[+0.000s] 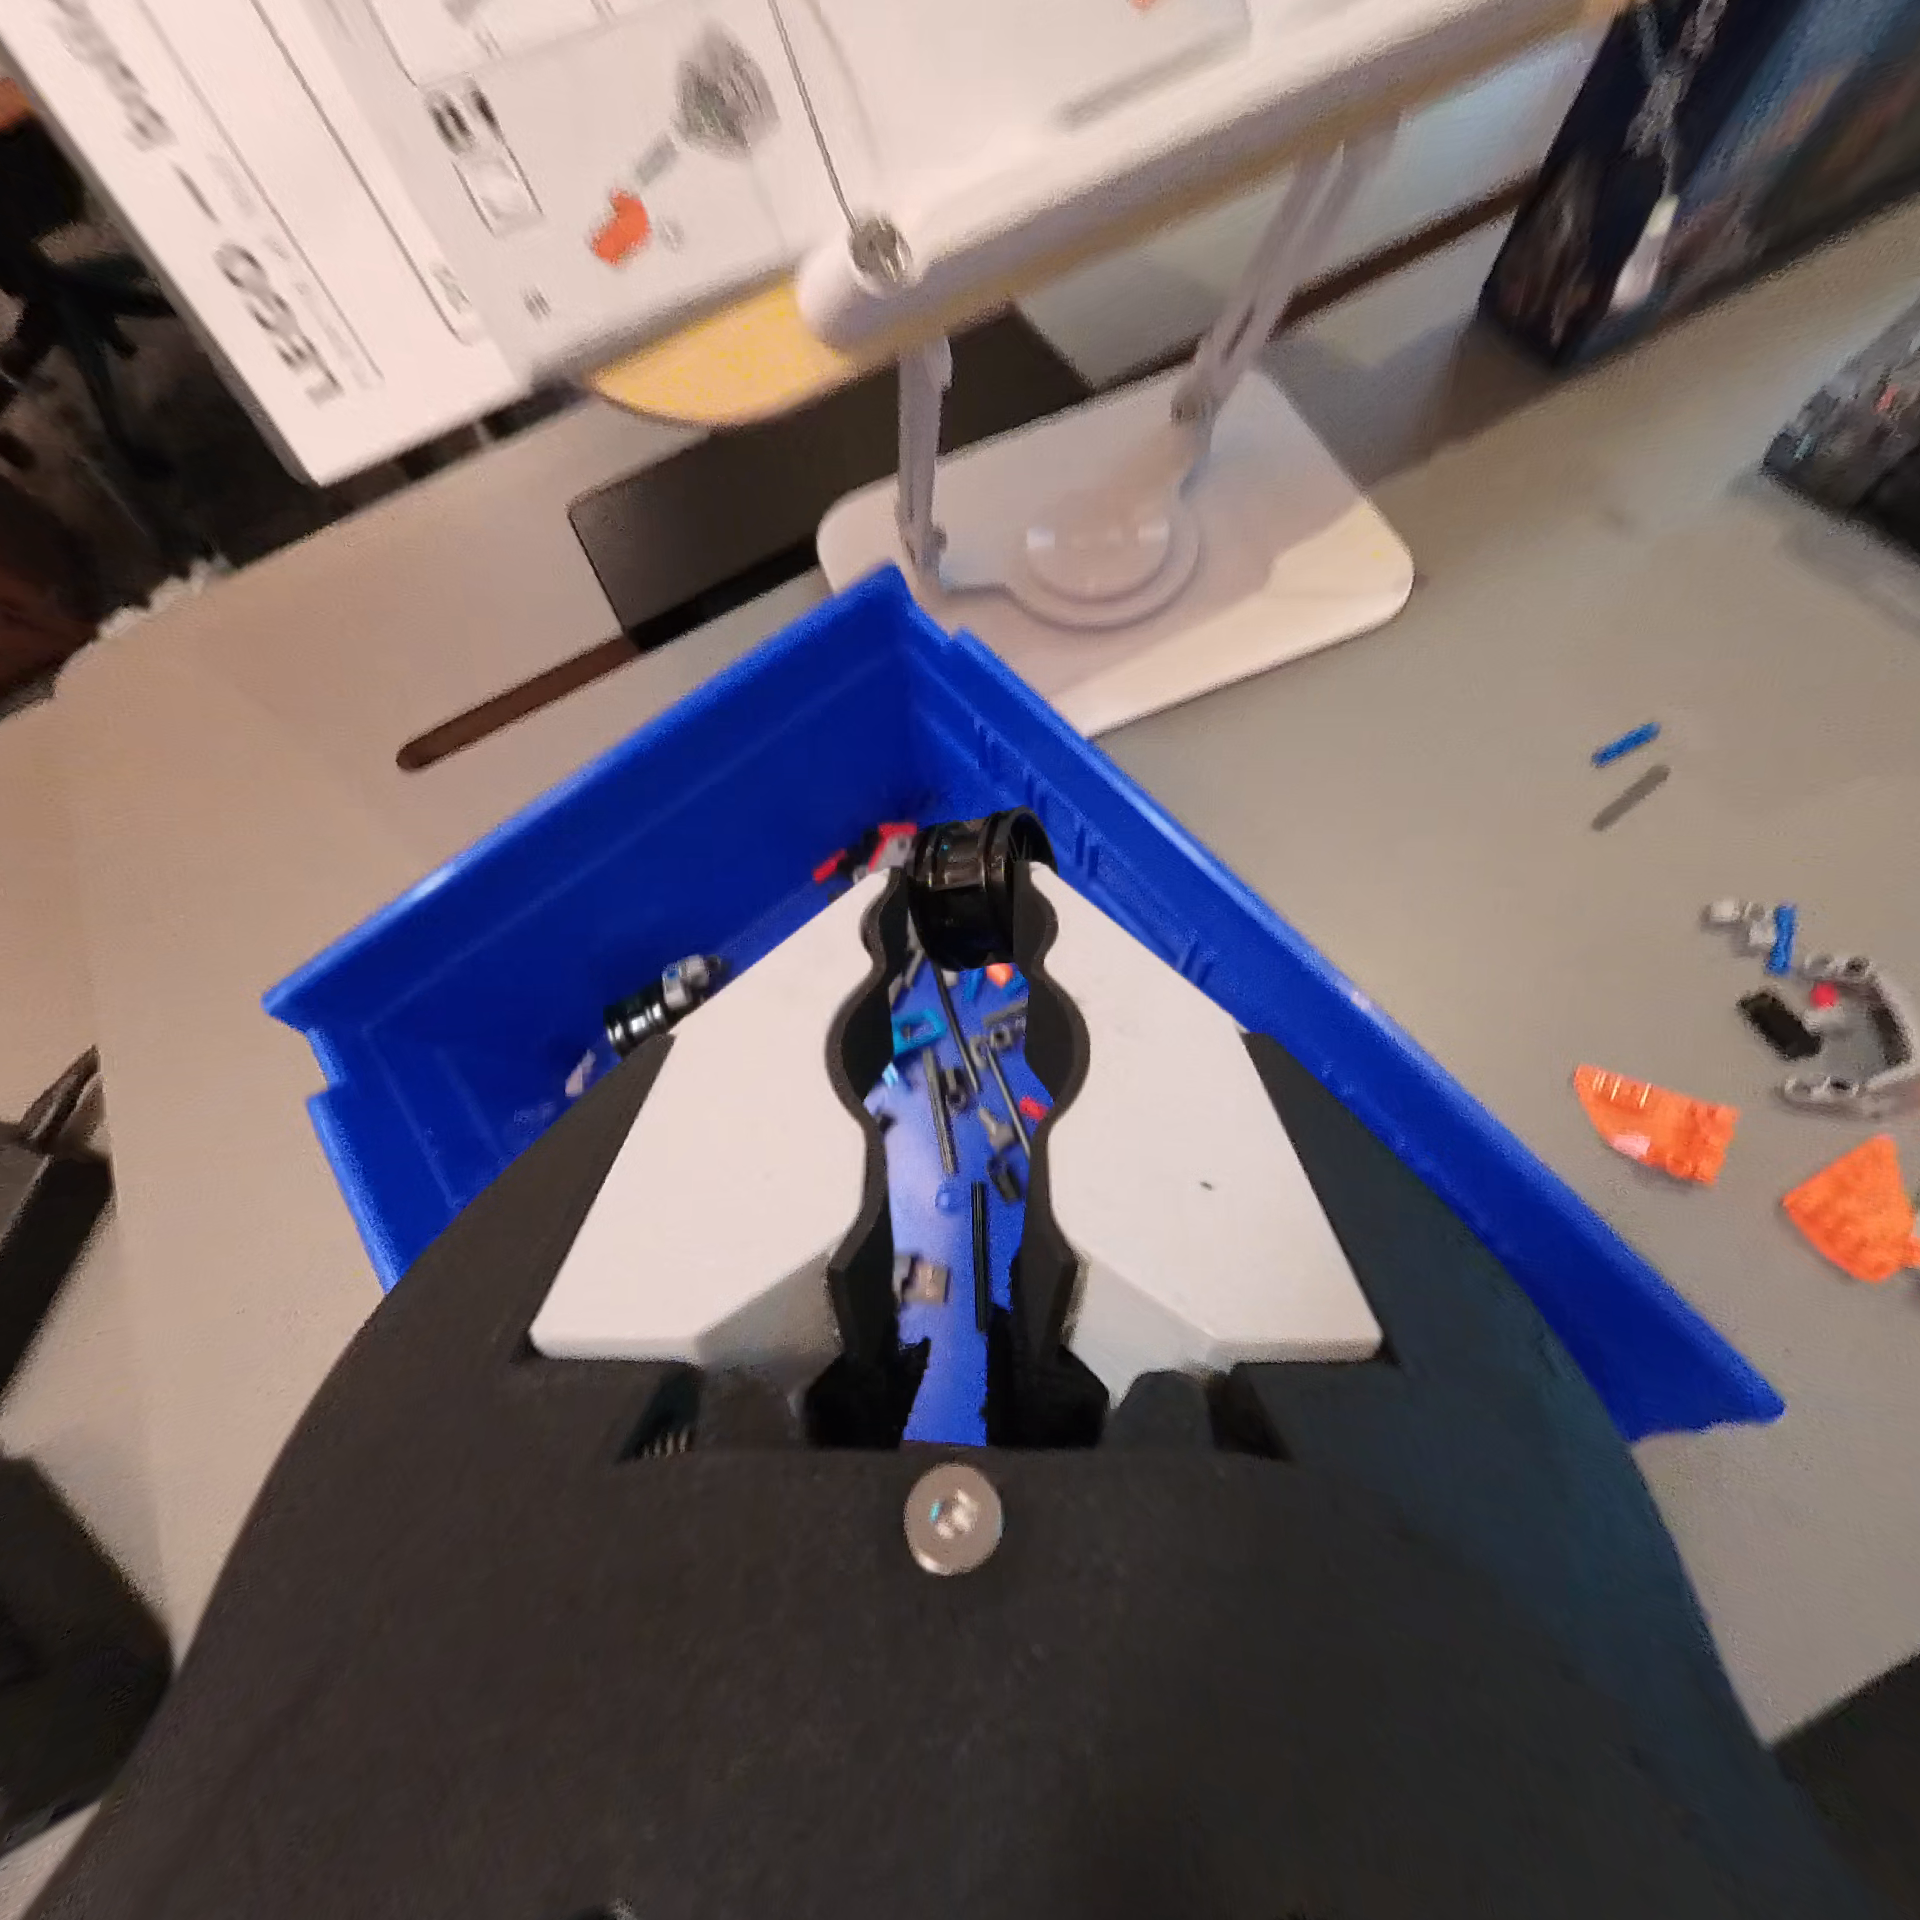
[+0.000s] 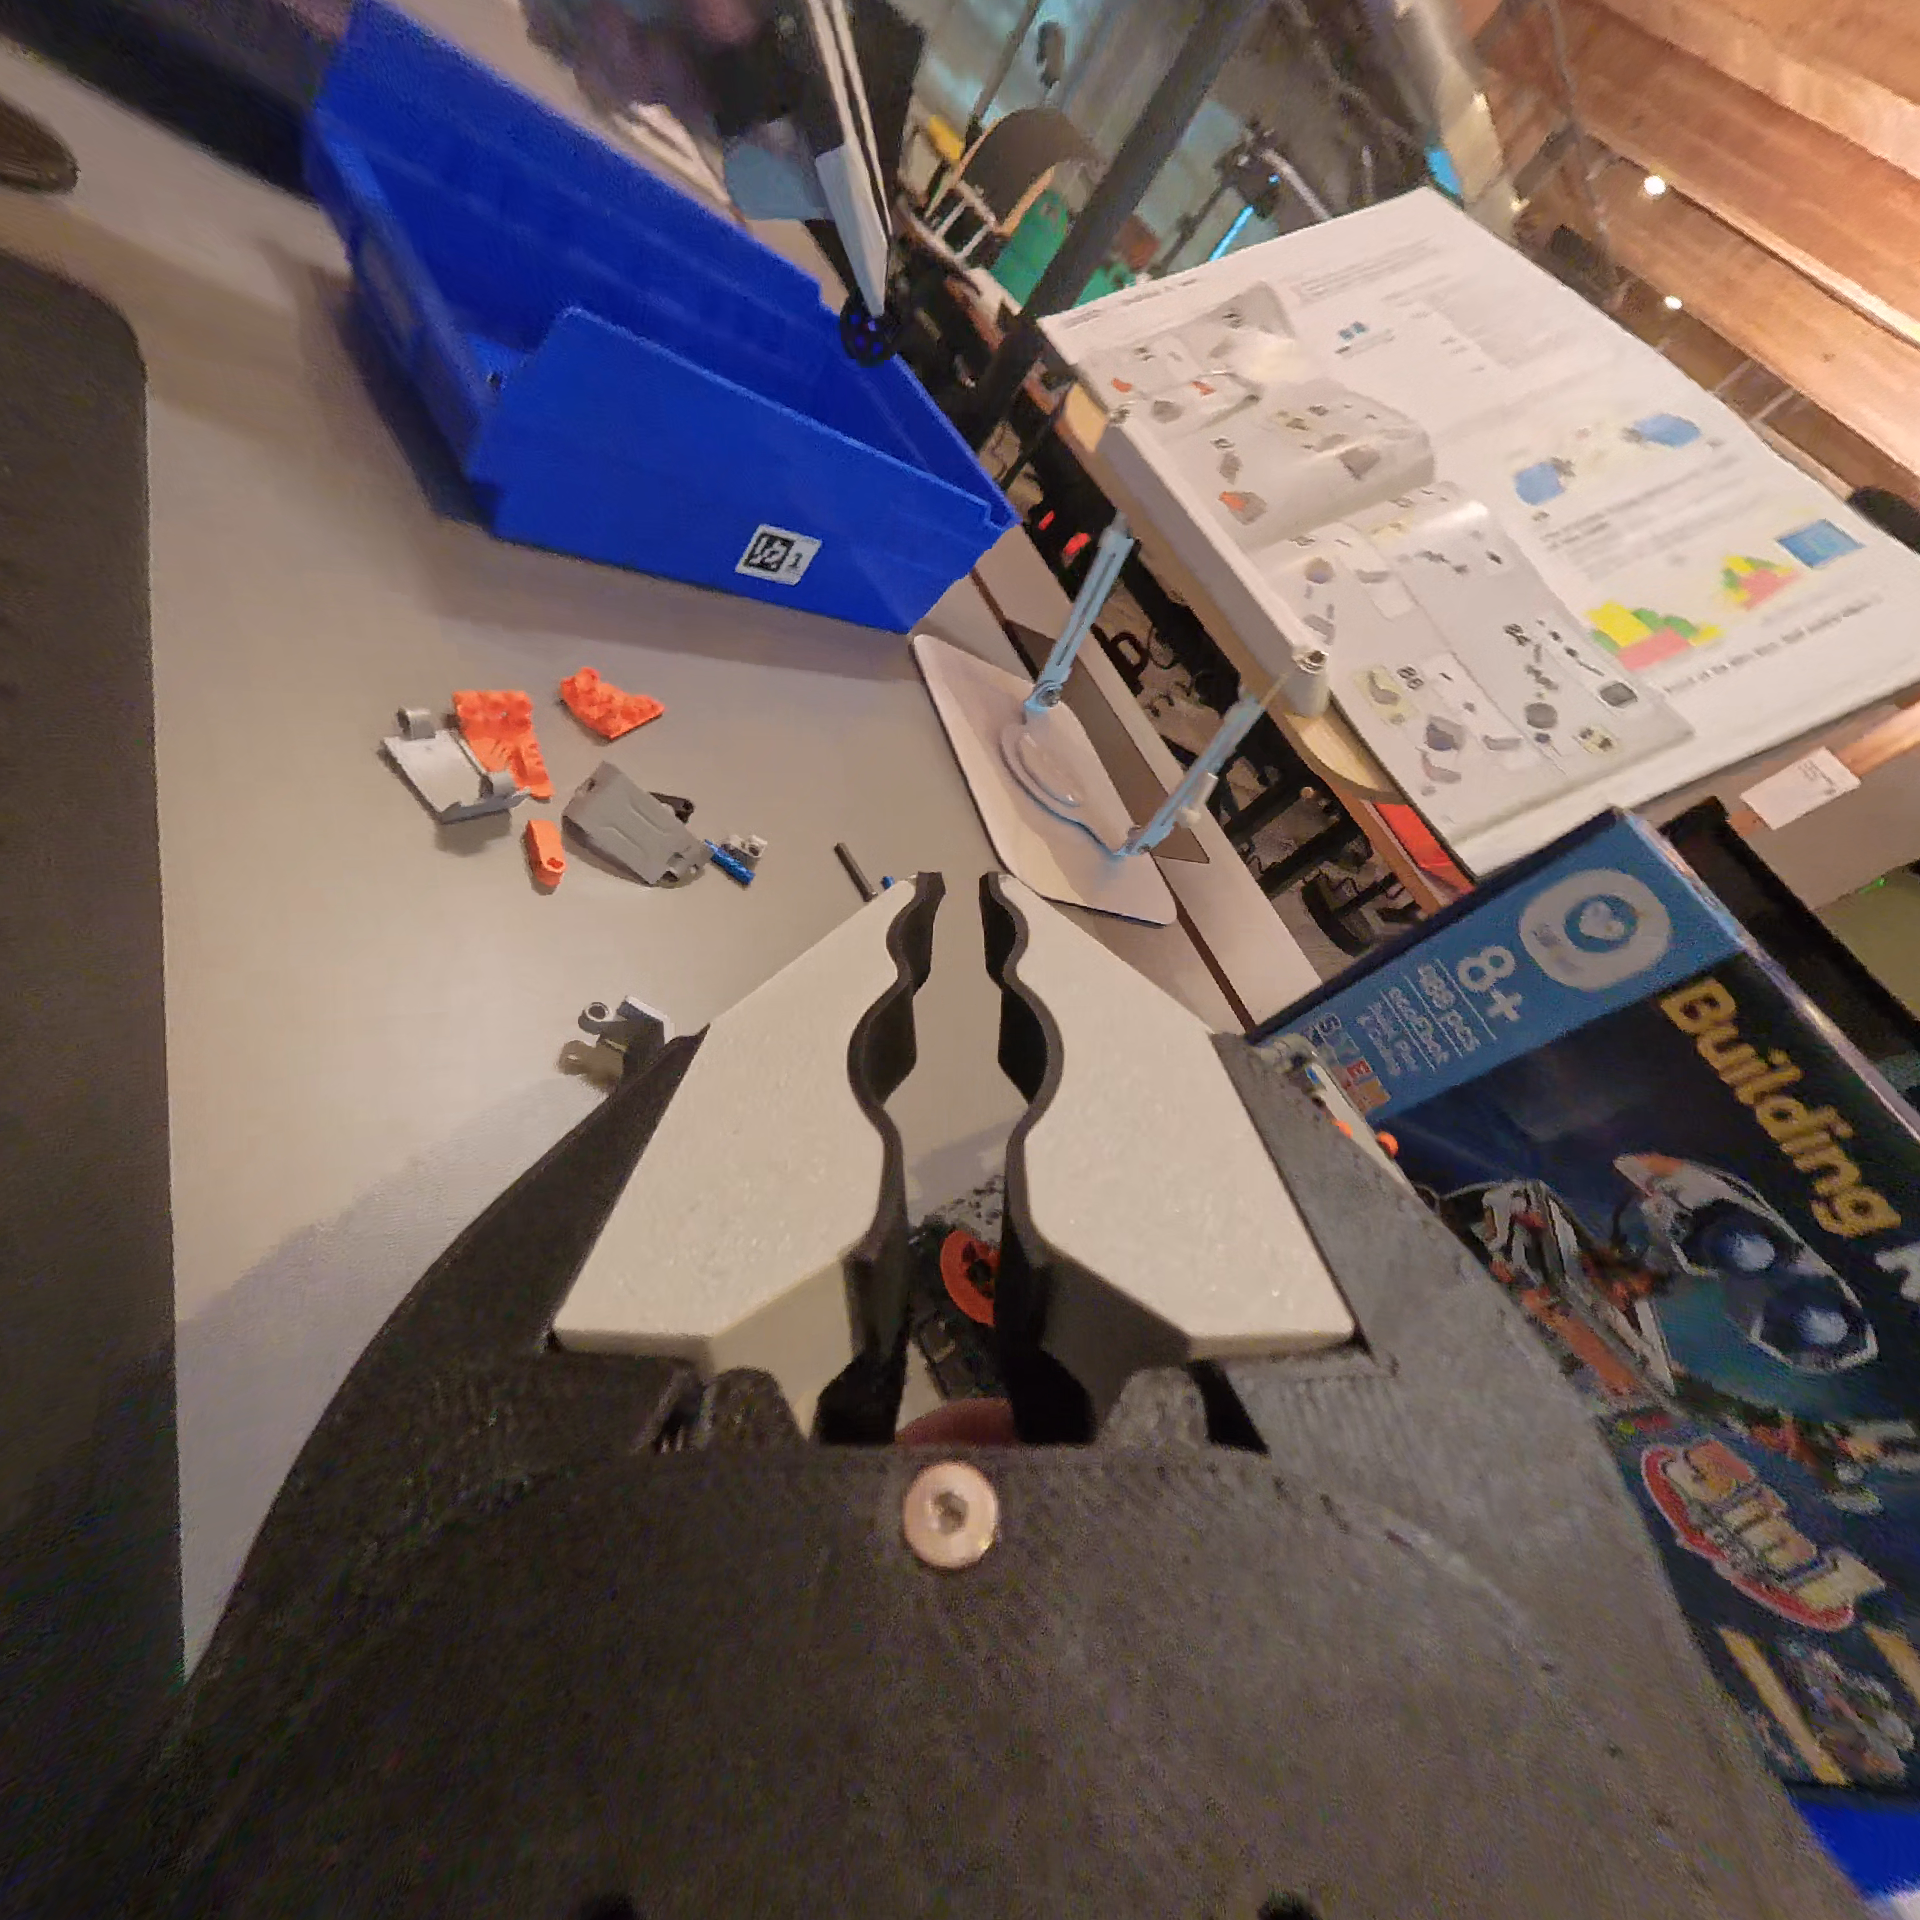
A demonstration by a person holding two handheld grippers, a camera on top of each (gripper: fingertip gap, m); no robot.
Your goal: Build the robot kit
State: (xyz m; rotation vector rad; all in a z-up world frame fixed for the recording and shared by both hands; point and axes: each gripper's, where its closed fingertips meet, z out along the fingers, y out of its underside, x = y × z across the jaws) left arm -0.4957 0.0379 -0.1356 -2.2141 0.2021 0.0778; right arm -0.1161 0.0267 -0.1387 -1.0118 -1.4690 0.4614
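While my left gripper [image 1: 961,883] hangs over the far corner of the blue bin [image 1: 644,831], its jaws are clamped on a small black wheel [image 1: 961,899], glossy and ribbed around its tread, pinched right at the fingertips. It sits above the bin floor, not touching the scatter beneath: thin black axles [image 1: 979,1262], a light-blue piece, grey connectors and a red bit near the corner (the blur hides finer detail). A second black wheel on a grey hub [image 1: 655,1008] lies against the bin's left wall.

Beyond the bin stands a white stand [image 1: 1195,582] whose thin arms carry a board. To the right, on the grey table [image 1: 1455,883], lie two orange plates [image 1: 1652,1122], a grey curved part [image 1: 1860,1049], and a blue pin well apart from them.

My right gripper [image 2: 961,894] holds nothing; its jaws stand narrowly parted, with a slim gap between the tips, low over the table. Just past the tips lies a short black pin [image 2: 854,868]. Farther left are orange plates [image 2: 499,738], a dark grey sloped panel [image 2: 629,826] and a light grey piece [image 2: 442,774]. An instruction booklet [image 2: 1455,499] rests open on the stand, and a printed toy box [image 2: 1662,1195] sits close on my right.
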